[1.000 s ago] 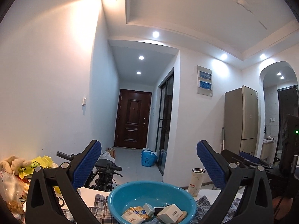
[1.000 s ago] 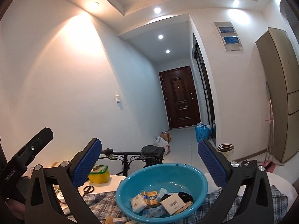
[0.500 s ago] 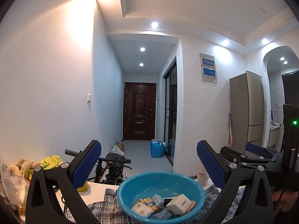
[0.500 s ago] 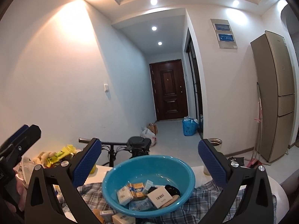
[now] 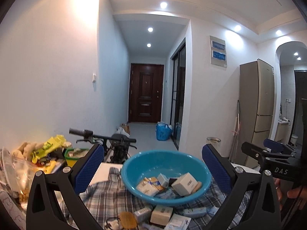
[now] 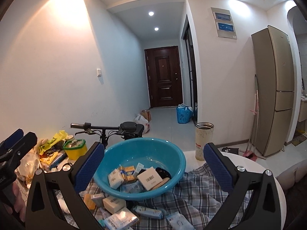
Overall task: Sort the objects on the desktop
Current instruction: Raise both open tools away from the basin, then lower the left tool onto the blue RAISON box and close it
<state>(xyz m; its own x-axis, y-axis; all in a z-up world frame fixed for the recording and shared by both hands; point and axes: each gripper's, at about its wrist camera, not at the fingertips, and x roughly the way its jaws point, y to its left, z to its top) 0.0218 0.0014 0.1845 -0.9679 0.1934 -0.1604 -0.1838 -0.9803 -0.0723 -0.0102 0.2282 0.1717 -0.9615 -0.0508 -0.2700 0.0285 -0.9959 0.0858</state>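
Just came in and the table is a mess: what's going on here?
A person is sorting small items, holding a left gripper and a right gripper. Both are open and empty, hovering in front of a blue basin that already holds several small boxes. More boxes and packets lie loose on the plaid cloth before the basin, not yet sorted.

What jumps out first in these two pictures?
A bright blue basin sits mid-table on a plaid cloth, holding small boxes. More boxes lie scattered in front of it. Framing it are the open blue-padded right tool and left tool.
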